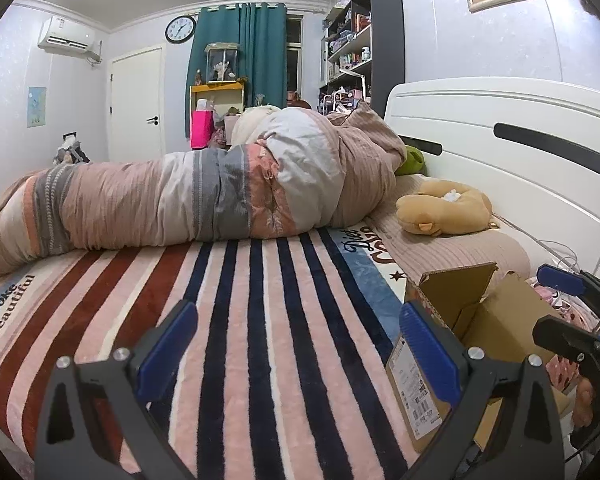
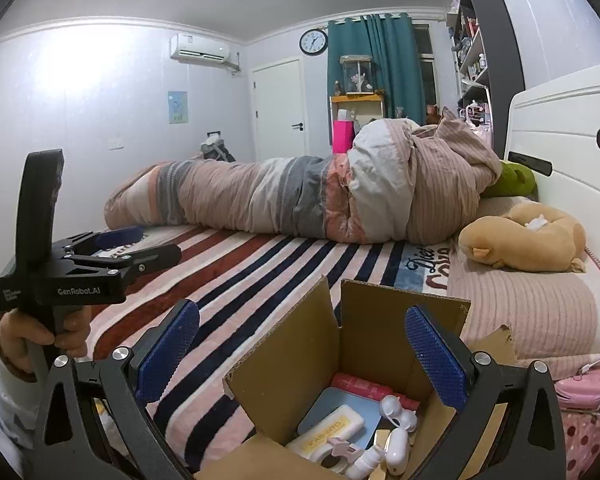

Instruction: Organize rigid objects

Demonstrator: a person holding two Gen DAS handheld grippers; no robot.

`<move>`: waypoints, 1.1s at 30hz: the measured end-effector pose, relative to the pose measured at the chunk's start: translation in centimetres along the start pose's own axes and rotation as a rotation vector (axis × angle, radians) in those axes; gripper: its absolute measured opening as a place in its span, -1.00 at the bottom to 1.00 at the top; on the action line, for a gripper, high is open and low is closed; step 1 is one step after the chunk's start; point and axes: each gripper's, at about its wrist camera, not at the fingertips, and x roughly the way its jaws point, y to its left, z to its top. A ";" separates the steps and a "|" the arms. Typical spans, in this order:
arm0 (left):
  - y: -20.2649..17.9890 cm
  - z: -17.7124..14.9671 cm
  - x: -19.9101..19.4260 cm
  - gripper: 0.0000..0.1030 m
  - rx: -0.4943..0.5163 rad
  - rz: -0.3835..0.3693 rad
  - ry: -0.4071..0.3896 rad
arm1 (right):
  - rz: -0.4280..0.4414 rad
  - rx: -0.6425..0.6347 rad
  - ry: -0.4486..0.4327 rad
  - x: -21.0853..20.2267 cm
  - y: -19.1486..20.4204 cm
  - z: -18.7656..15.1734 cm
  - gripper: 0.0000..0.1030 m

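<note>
Progress: near complete, judged | cardboard box (image 2: 384, 344) on striped blanket (image 1: 260, 320) holds small items (image 2: 332, 428) | left gripper (image 1: 296, 348), right gripper (image 2: 300, 354): jaws wide, empty | none visible loose.

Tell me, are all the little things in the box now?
Mostly, it seems. The cardboard box already holds small things, like a white case and a pink tube. The left gripper and right gripper are open and carry nothing. A pink thing lies outside on the bed, perhaps left.
</note>
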 end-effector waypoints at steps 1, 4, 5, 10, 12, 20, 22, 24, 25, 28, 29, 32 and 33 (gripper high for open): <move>0.0 0.0 0.0 0.94 0.000 0.002 0.000 | 0.001 0.001 0.001 0.0 0.0 0.0 1.00; -0.2 -0.1 0.1 0.94 0.002 0.011 0.001 | -0.002 0.000 0.001 0.1 0.1 -0.1 1.00; -0.2 0.0 0.1 0.94 0.001 0.010 0.002 | -0.002 -0.001 0.002 0.1 0.1 -0.1 1.00; -0.2 -0.1 0.1 0.94 -0.003 0.014 0.003 | 0.000 0.003 0.002 0.1 0.1 -0.1 1.00; -0.3 -0.2 0.2 0.94 -0.003 0.019 0.004 | -0.002 0.005 0.003 0.1 0.2 -0.3 1.00; -0.3 -0.6 0.0 0.94 -0.011 0.033 0.004 | -0.002 0.005 0.003 0.1 0.2 -0.3 1.00; -0.3 -0.6 0.0 0.95 -0.010 0.035 0.004 | -0.004 0.006 0.003 0.1 0.2 -0.4 1.00; -0.3 -0.6 0.0 0.95 -0.010 0.041 0.003 | -0.003 0.005 0.004 0.1 0.2 -0.3 1.00; -0.2 -0.6 0.0 0.95 -0.011 0.044 0.002 | -0.003 0.005 0.003 0.1 0.1 -0.3 1.00; -0.1 -0.6 0.0 0.95 -0.013 0.046 0.001 | -0.003 0.007 0.003 0.1 0.1 -0.4 1.00; -0.1 -0.6 0.0 0.95 -0.013 0.046 0.002 | -0.003 0.007 0.003 0.1 0.1 -0.4 1.00; 0.0 -0.6 0.0 0.95 -0.013 0.048 0.002 | -0.003 0.007 0.004 0.1 0.2 -0.5 1.00; 0.0 -0.6 0.0 0.95 -0.014 0.051 0.002 | -0.004 0.007 0.004 0.1 0.2 -0.5 1.00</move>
